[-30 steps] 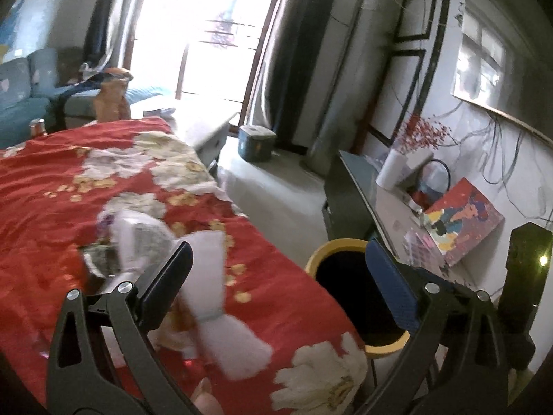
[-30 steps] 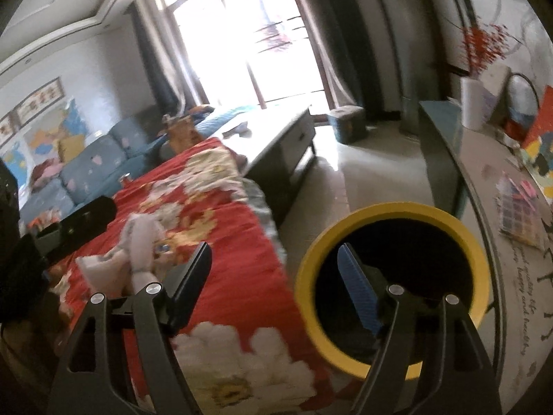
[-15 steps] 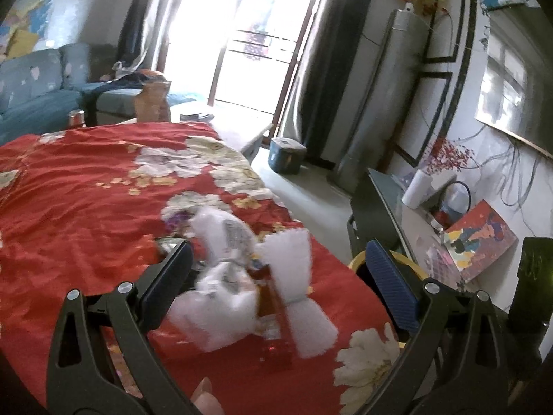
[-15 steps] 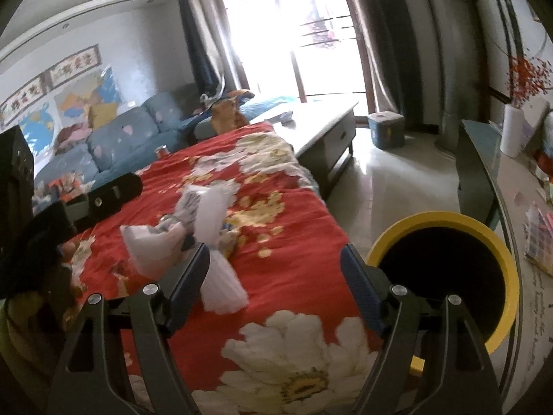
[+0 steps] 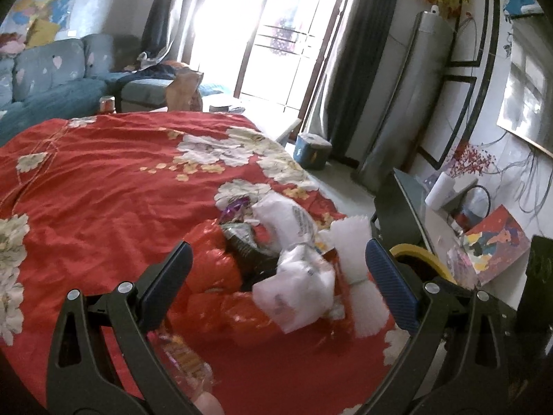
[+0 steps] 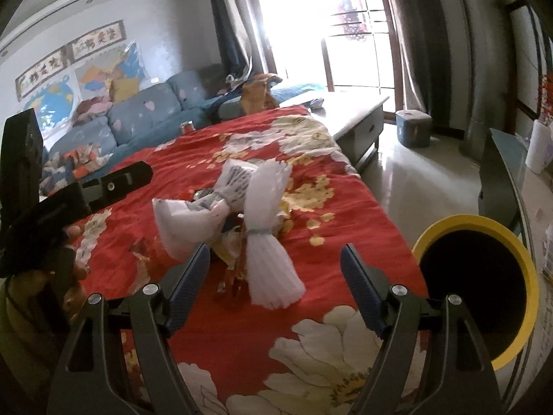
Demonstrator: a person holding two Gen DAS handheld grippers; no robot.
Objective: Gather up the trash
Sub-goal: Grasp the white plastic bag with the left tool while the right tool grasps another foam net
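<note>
Both grippers have swung away from the yellow bin (image 6: 473,287) and back over the red bedspread (image 5: 103,190), so the trash heap now sits squarely ahead! The left gripper (image 5: 276,276) hangs wide open and empty, its jaws bracketing the crumpled white bag (image 5: 297,287) and the dark wrapper (image 5: 245,245), probably lining up a grab. The right gripper (image 6: 274,287) is spread wide too, holding nothing, hovering just short of the tied white foam bundle (image 6: 266,238). That bin waits just off the bed's edge to the right, open mouth up, handy for a short carry.
</note>
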